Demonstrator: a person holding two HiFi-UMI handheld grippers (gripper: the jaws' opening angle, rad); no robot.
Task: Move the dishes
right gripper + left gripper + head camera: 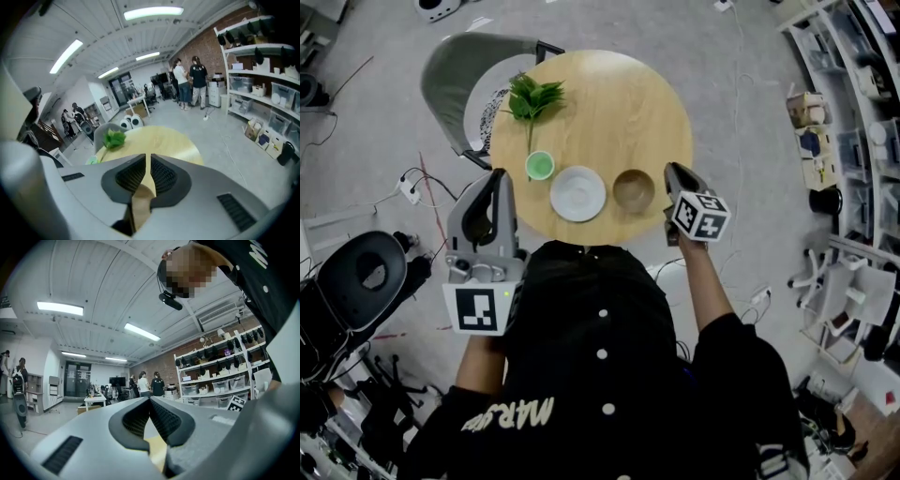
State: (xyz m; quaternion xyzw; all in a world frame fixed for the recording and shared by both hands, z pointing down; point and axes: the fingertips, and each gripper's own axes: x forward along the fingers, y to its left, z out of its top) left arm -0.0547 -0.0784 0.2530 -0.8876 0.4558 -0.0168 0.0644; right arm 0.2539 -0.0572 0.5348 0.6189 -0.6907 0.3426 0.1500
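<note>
Lining round wooden table [619, 103], 3 dishes [577, 193] (1 wooden)

Surface [609, 103], frame centre, was light wood, matt and smooth. White plate [577, 193] looked smooth, faintly glossy. Brown bowl [634, 190] appeared wooden, matt. Left gripper [150, 400] was matt grey plastic with dark ribbed pads [166, 420].

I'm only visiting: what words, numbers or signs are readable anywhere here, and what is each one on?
"MAR": pale letters on the person's black shirt, upside down in the head view; the letters that follow are too blurred to read.
Left marker cube and right marker cube: black-and-white square patterns only, no words.
Shelf bins in the left gripper view: any labels are too small to read.
</note>
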